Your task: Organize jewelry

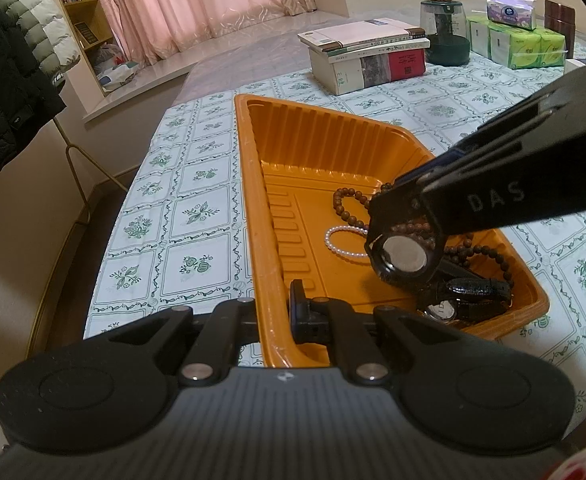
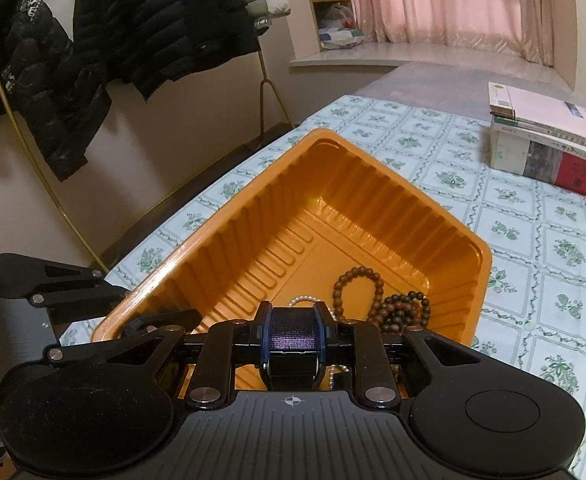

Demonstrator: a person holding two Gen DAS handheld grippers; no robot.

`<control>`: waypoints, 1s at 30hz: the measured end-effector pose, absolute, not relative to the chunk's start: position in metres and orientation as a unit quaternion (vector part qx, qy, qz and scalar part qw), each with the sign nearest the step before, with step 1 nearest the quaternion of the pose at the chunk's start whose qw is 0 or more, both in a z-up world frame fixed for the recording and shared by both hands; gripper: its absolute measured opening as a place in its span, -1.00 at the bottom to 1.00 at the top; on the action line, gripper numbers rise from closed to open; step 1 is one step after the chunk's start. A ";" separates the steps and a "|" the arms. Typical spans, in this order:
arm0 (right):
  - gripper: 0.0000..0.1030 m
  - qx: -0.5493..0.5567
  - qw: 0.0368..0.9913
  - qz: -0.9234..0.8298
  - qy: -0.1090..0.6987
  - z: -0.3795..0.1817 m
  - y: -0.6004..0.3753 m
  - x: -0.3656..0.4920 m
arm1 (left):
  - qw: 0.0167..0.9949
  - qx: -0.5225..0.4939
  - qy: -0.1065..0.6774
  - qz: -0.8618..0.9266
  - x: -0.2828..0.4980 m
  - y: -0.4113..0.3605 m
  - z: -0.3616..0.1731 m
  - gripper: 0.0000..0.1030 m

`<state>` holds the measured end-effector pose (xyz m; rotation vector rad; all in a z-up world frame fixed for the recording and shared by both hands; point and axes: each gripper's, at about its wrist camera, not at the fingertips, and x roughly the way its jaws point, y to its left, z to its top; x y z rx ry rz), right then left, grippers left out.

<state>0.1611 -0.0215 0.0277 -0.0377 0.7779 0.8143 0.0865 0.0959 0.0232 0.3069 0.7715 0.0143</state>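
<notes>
A smartwatch (image 2: 293,334) with a dark woven band is held between the narrowed fingers of the right gripper (image 2: 293,344), just above the near part of the orange plastic tray (image 2: 253,208). The watch is judged light, its glass face fragile and its band soft, so the stiff case sides are the best place for a hold. Ahead of this gripper lie wooden bead bracelets (image 2: 359,280) and a pearl bracelet (image 1: 343,242): loose, limp and smooth. The left gripper (image 1: 297,312) is closed on the ribbed tray rim.
</notes>
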 end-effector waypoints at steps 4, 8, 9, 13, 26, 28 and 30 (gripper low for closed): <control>-0.58 0.002 0.837 0.402 0.371 0.025 -0.024 0.164 | 0.915 0.148 0.376 0.006 0.087 0.097 0.023 -0.90; -0.31 0.017 0.843 0.397 0.363 0.029 -0.031 0.165 | 0.915 0.147 0.376 0.007 0.087 0.095 0.021 -0.90; -0.13 0.022 0.847 0.392 0.360 0.030 -0.036 0.166 | 0.915 0.146 0.376 0.007 0.087 0.096 0.021 -0.90; -0.04 0.048 0.859 0.366 0.355 0.032 -0.062 0.164 | 0.915 0.145 0.376 0.006 0.087 0.095 0.021 -0.90; -0.01 0.106 0.905 0.175 0.373 -0.012 -0.222 0.131 | 0.916 0.145 0.375 0.008 0.086 0.097 0.022 -0.90; -0.01 0.103 0.908 0.146 0.378 -0.022 -0.244 0.124 | 0.915 0.145 0.375 0.009 0.086 0.097 0.022 -0.90; -0.01 0.087 0.912 0.117 0.383 -0.030 -0.261 0.119 | 0.915 0.145 0.375 0.011 0.085 0.097 0.023 -0.90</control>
